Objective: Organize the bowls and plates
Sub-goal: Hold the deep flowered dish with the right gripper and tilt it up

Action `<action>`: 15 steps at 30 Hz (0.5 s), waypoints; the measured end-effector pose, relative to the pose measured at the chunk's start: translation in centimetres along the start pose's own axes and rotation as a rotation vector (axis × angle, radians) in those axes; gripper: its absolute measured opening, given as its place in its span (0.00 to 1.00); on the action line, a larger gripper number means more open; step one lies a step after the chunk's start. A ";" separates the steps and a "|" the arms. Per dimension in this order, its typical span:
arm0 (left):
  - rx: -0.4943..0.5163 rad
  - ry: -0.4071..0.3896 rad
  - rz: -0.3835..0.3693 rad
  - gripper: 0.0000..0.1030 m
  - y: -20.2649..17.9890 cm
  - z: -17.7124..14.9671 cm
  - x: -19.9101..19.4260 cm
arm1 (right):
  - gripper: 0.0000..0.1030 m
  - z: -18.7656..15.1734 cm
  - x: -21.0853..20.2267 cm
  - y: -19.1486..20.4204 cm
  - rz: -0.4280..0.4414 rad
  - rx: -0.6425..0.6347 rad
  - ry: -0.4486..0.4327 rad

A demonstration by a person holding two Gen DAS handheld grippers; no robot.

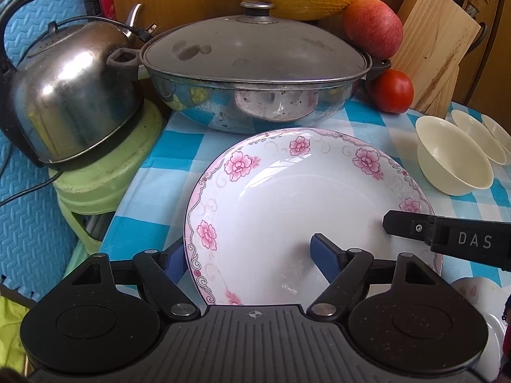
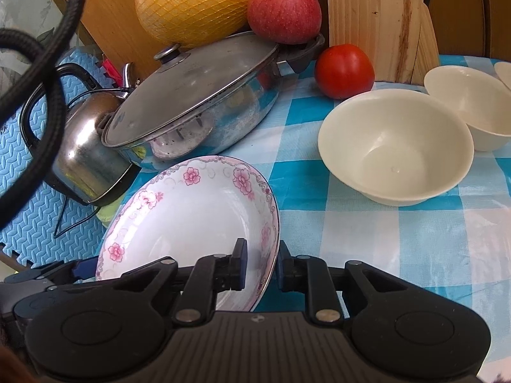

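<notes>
Gripping one floral plate (image 2: 191, 217) in right gripper (image 2: 260, 269), left gripper (image 1: 249, 255) apart, three cream bowls (image 1: 453, 156), one wok (image 1: 255, 73)

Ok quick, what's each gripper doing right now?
Left gripper: open, one finger on each side of the flowered plate's rim.
Right gripper: shut on the plate's rim.

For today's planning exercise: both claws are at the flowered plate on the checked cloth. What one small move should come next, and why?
Probably close the left claw on the near-left rim of the flowered plate. Its fingers straddle that rim, one inside and one outside, without pressing, while the right claw already pinches the opposite rim. A second grip would steady the plate for lifting, clear of the wok and cream bowls.
</notes>
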State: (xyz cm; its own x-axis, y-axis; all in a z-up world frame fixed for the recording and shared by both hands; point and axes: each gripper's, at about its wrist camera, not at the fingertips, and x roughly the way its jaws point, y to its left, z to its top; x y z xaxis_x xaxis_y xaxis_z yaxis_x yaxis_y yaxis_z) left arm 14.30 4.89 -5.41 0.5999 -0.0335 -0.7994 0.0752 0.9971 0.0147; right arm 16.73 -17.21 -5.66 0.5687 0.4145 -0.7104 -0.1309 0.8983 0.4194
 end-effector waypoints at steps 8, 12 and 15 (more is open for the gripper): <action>-0.010 -0.004 0.011 0.90 0.2 0.4 0.8 | 0.21 -0.3 0.3 0.2 0.008 -0.030 -0.045; -0.009 -0.007 -0.005 0.91 -0.2 1.0 1.4 | 0.22 -0.3 0.4 0.6 -0.009 -0.055 -0.042; -0.030 -0.002 0.002 0.90 -0.4 0.8 1.3 | 0.21 -0.2 0.1 0.5 -0.015 -0.042 -0.030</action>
State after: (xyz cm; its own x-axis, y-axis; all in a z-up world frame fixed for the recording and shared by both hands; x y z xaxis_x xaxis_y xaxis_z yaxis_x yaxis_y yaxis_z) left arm 15.71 4.42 -5.92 0.6020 -0.0317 -0.7978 0.0505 0.9987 -0.0016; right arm 16.53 -16.66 -5.64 0.5946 0.3968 -0.6993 -0.1553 0.9100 0.3844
